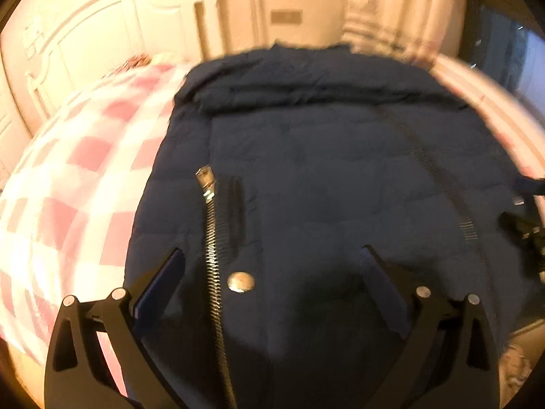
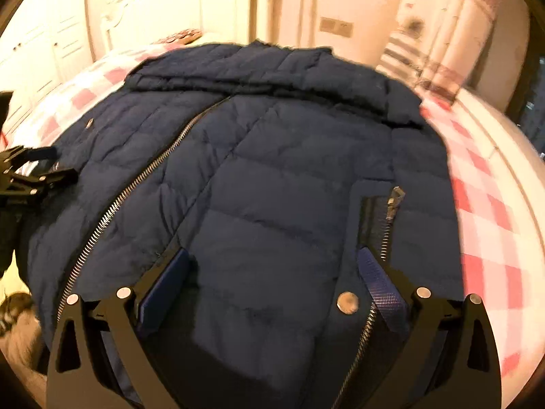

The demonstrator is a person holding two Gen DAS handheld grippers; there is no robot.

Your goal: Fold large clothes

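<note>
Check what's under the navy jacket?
The navy puffer jacket lies spread on a bed's pink-and-white checked cover, which shows around its left and right edges. Whatever lies directly beneath the jacket is covered and cannot be seen.

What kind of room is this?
Most likely a bedroom: the navy jacket lies on a bed with a pink checked cover, a white carved headboard behind it and curtains nearby.
</note>
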